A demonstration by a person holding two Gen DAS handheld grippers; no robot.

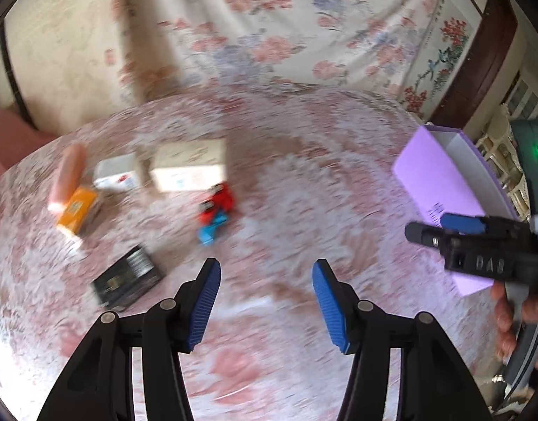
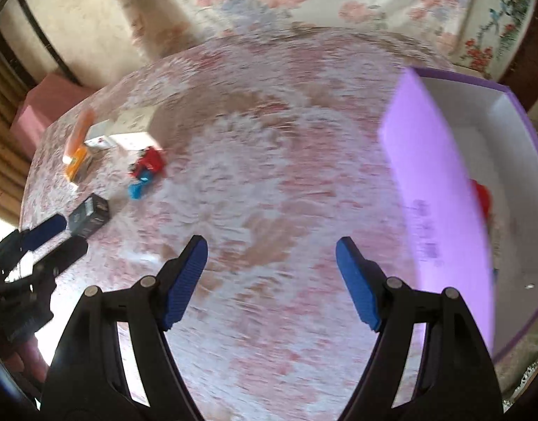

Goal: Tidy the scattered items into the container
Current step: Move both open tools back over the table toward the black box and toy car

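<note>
Purple container point(image 2: 440, 189) waits at the counter's point(image 2: 269, 140) edge while both grippers, left point(image 1: 267, 301) and right point(image 2: 272, 280), hang open and empty, likely heading for the black box point(image 1: 128, 277) next.

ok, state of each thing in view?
left tool: open, empty
right tool: open, empty
purple box: open, red item inside
black box: flat on the table
orange box: on the table
red and blue toys: touching, on the table
</note>
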